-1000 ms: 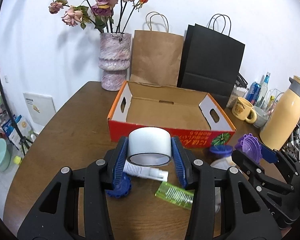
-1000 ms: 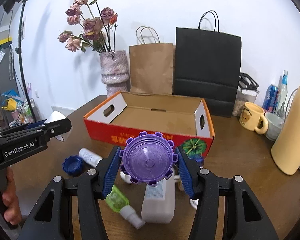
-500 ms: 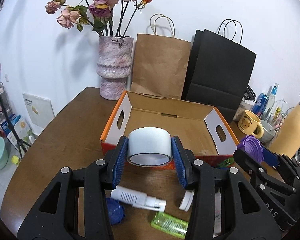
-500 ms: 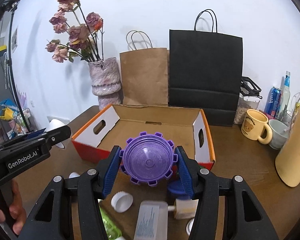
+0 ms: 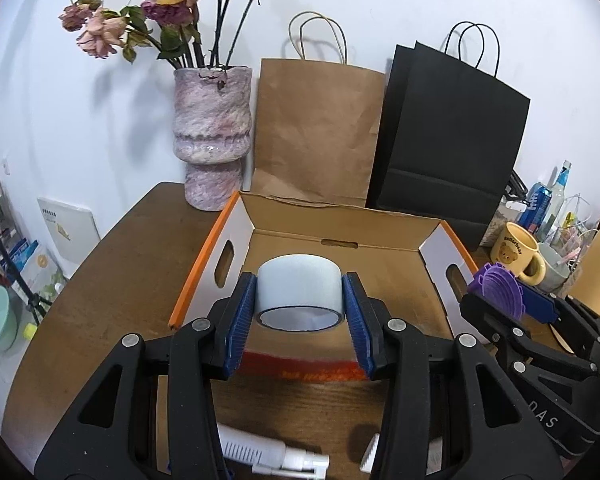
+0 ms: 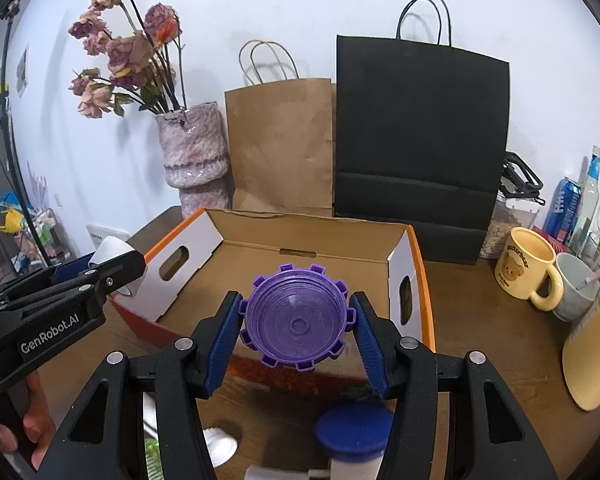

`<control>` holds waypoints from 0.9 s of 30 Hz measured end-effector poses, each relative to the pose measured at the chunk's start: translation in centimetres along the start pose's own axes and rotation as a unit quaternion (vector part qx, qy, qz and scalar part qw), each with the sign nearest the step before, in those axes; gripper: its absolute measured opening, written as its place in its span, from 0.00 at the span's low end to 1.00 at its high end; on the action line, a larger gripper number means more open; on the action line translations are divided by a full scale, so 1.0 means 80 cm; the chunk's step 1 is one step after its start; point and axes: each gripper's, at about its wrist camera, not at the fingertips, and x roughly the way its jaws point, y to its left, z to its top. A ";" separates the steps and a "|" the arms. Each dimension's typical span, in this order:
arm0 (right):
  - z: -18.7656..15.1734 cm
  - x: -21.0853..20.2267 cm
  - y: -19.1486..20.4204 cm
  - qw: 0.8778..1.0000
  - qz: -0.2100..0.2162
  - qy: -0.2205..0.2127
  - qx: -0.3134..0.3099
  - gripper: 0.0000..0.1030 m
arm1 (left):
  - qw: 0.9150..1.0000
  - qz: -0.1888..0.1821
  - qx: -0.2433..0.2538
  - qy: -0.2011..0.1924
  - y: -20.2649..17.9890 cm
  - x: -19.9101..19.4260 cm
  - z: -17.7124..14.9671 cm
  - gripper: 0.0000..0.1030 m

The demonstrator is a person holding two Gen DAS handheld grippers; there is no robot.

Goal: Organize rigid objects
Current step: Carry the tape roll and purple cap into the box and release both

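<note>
Over the cardboard box (image 5: 340,236), the left claw (image 5: 300,312) pinches a tape roll (image 5: 299,285) and the right claw (image 6: 296,328) a purple lid (image 6: 296,320); next, lower and release inside.

bright, even indoor light fills both fisheye views, and the white wall (image 5: 380,8) looks slightly blue. soft shadows of the flowers (image 6: 116,60) and paper bag handles (image 5: 318,36) fall on it. straight edges bow outward, corners go black. the nearest table clutter at the bottom edge is blurred.
</note>
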 end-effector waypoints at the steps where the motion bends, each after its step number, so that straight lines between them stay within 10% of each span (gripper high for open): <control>1: 0.003 0.005 -0.001 1.000 0.000 0.002 -0.002 0.58 | 1.000 0.002 0.000 -0.001 0.000 0.004 0.002 0.39; 27: 0.017 0.106 -0.024 0.996 -0.017 0.079 -0.033 0.59 | 0.998 0.029 0.045 0.034 0.002 0.094 0.018 0.39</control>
